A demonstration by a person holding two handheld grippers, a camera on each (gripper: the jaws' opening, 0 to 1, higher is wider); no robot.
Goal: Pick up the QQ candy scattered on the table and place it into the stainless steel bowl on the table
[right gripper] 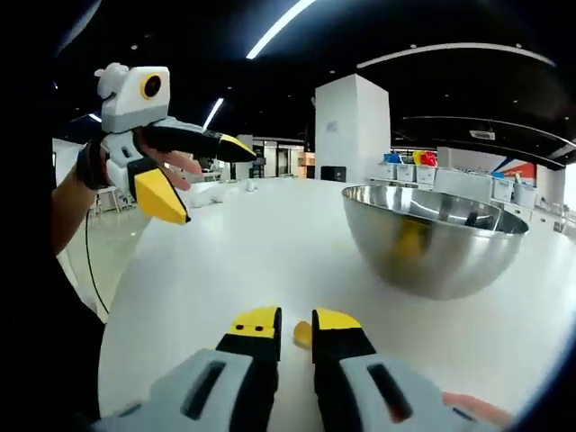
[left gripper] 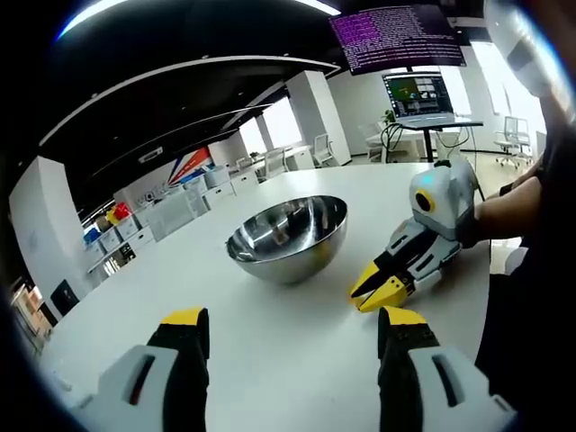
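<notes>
Now my right gripper pinches 1 QQ candy, axis unclear; left gripper gapes beside the bowl.

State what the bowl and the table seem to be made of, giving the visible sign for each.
Bowl: polished metal, likely stainless steel; its wall mirrors the room and a yellow reflection. Table: smooth white top with a soft sheen, possibly laminate or painted board; the pictures leave that open.

no legible text, monitor lines too small to read, wall graphic lettering blurred
</notes>
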